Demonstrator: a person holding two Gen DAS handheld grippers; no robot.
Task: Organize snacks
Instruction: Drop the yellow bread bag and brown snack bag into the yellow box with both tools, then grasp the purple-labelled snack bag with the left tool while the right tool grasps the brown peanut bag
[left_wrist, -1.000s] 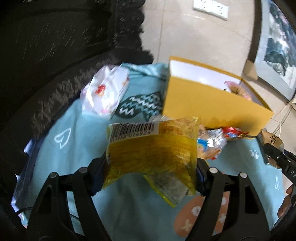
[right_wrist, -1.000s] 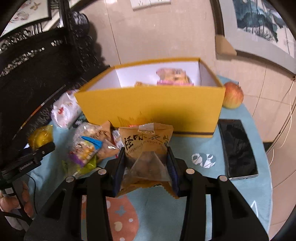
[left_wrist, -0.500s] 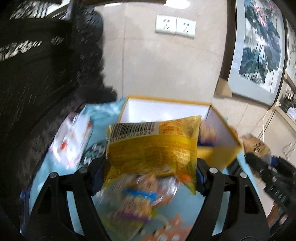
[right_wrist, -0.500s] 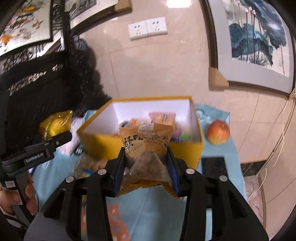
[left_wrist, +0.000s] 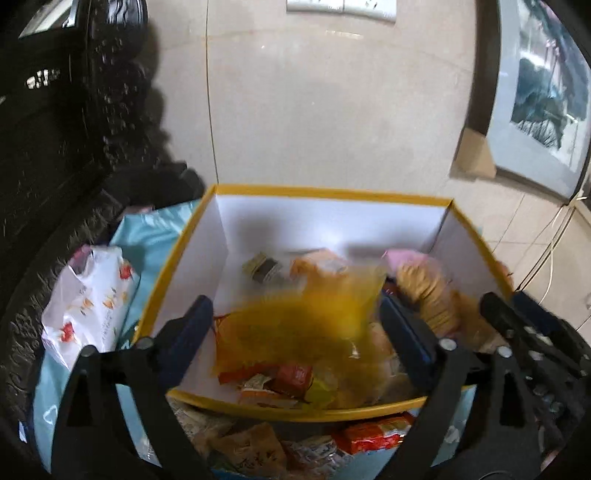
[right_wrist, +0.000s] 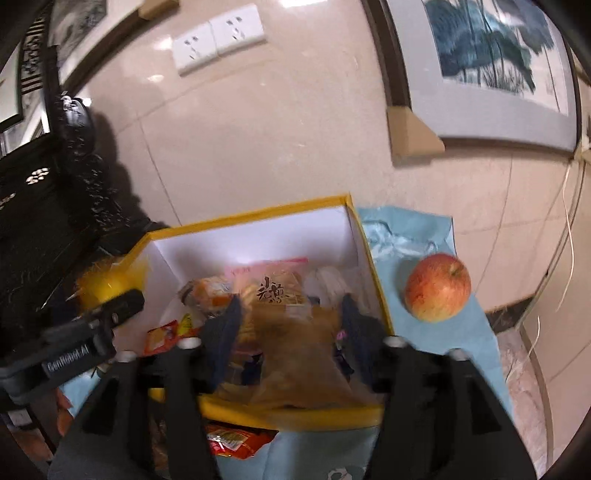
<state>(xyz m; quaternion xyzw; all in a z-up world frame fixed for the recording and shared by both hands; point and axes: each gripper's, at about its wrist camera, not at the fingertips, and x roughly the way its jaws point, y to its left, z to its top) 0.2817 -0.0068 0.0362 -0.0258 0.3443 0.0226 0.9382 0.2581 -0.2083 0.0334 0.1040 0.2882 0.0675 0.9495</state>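
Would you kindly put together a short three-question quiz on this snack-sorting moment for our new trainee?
1. True or false: the apple lies inside the yellow box.
2. What sits between the opening jaws of the left gripper? A) a yellow snack bag B) a phone C) a white packet
3. Fill in: the brown snack bag between the opening jaws of the right gripper is above the ____.

Key
1. False: it rests on the blue cloth beside the box.
2. A
3. Yellow box.
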